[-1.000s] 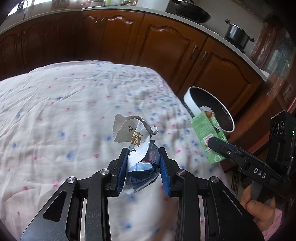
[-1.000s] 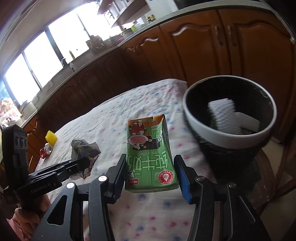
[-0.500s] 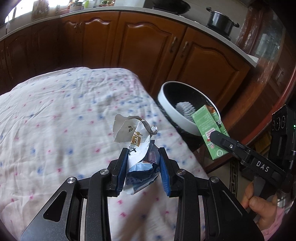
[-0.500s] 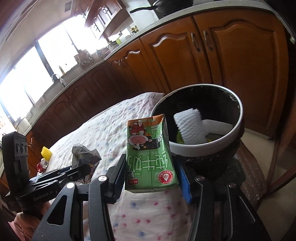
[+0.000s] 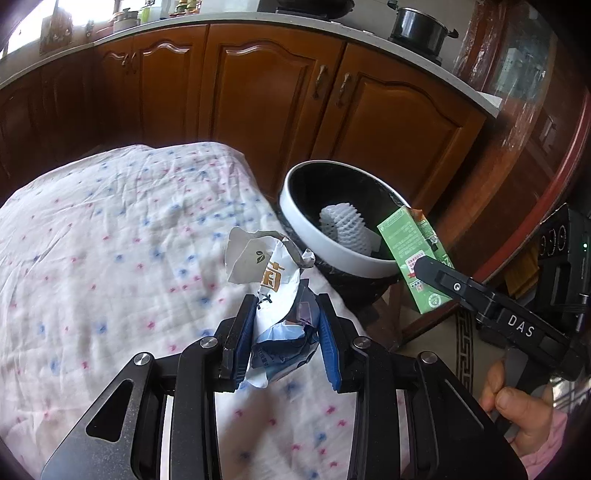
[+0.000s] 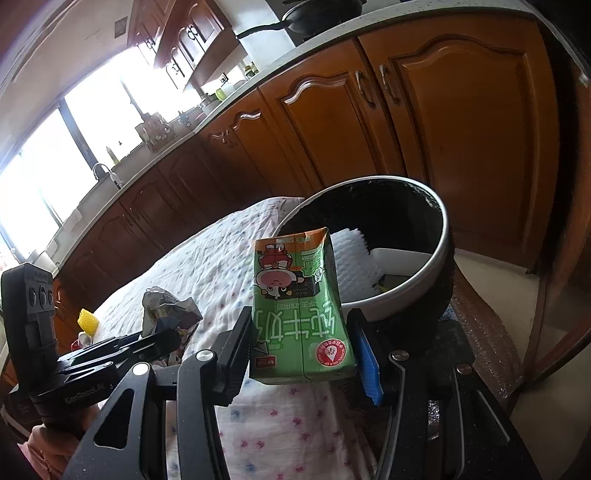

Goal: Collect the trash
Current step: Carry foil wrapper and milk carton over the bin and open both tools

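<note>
With white foam netting (image 5: 345,229) already in the bin (image 5: 332,254) at frame centre, the left gripper (image 5: 284,332) clamps a crumpled wrapper (image 5: 273,280) and the right gripper (image 6: 304,354) a green milk carton (image 6: 299,306), both not yet dropped in.

White tablecloth (image 5: 110,236) dotted pink and blue, brown wooden cabinet doors (image 5: 255,96) with metal handles, pale countertop (image 5: 280,26), black pot (image 5: 419,24) on the counter, bright window (image 6: 55,158), sink faucet (image 6: 101,170), small yellow object (image 6: 88,319) at the cloth's far edge
</note>
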Demonstrator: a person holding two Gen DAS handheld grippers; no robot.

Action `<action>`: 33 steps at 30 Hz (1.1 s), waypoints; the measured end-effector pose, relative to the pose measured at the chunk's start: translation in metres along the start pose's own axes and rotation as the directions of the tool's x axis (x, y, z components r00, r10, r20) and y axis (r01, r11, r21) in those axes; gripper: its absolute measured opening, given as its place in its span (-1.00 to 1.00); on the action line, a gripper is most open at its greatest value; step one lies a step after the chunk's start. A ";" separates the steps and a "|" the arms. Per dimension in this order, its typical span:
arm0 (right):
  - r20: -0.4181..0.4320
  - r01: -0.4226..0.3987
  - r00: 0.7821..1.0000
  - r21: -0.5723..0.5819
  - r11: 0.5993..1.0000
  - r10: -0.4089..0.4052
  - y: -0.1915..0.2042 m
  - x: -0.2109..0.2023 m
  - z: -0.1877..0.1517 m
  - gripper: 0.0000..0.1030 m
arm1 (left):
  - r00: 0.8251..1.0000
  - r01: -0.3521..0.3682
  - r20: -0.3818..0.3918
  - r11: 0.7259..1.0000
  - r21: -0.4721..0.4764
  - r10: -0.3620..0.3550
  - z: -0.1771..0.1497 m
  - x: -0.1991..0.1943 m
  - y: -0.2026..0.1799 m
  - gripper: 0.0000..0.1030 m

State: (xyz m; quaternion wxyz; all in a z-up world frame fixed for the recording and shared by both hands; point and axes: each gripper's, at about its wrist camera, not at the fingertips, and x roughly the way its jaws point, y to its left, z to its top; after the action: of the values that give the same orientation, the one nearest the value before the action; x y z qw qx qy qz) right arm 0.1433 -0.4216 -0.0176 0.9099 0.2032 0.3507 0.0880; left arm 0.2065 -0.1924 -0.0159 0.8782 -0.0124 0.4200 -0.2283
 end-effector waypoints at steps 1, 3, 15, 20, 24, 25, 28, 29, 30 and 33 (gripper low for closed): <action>0.000 0.000 1.000 0.003 1.000 0.000 -0.001 0.000 0.000 0.00 | 1.000 0.001 -0.001 1.000 0.002 -0.001 0.001 0.001 -0.001 -0.41; 0.002 0.002 1.000 0.007 1.000 -0.002 -0.004 0.000 0.002 0.00 | 1.000 0.005 -0.003 1.000 0.010 -0.005 0.003 0.004 -0.005 -0.41; 0.017 0.017 1.000 0.024 1.000 -0.017 -0.019 -0.001 0.015 0.00 | 1.000 0.028 -0.006 0.999 0.033 -0.028 0.017 0.016 -0.021 -0.41; 0.020 0.023 1.000 0.020 1.000 -0.023 -0.021 0.001 0.022 0.00 | 0.999 0.037 0.003 0.998 0.048 -0.038 0.029 0.018 -0.030 -0.41; 0.027 0.031 0.999 0.011 0.999 -0.031 -0.021 0.001 0.029 0.00 | 0.999 0.044 0.012 0.997 0.064 -0.045 0.040 0.020 -0.039 -0.41; 0.028 0.034 0.999 0.008 0.999 -0.034 -0.021 0.001 0.031 0.00 | 0.999 0.045 0.011 0.997 0.067 -0.046 0.043 0.022 -0.040 -0.41; 0.029 0.042 0.999 0.002 0.999 -0.042 -0.024 0.004 0.037 0.00 | 0.999 0.046 0.009 0.996 0.076 -0.047 0.050 0.027 -0.046 -0.41; 0.030 0.044 0.999 0.000 0.999 -0.044 -0.025 0.005 0.039 0.00 | 0.999 0.047 0.007 0.996 0.077 -0.048 0.053 0.029 -0.047 -0.41; 0.031 0.049 0.998 -0.001 0.999 -0.049 -0.026 0.006 0.041 0.00 | 0.999 0.048 0.005 0.996 0.078 -0.048 0.055 0.031 -0.049 -0.41; 0.031 0.056 0.998 0.002 0.998 -0.056 -0.028 0.007 0.044 0.00 | 0.999 0.051 -0.004 0.995 0.082 -0.051 0.062 0.038 -0.053 -0.41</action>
State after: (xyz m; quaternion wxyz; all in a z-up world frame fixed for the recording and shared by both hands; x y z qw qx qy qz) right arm 0.1790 -0.4582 -0.0044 0.9173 0.1951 0.3421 0.0592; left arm 0.2527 -0.2656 0.0080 0.8715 0.0129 0.4106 -0.2678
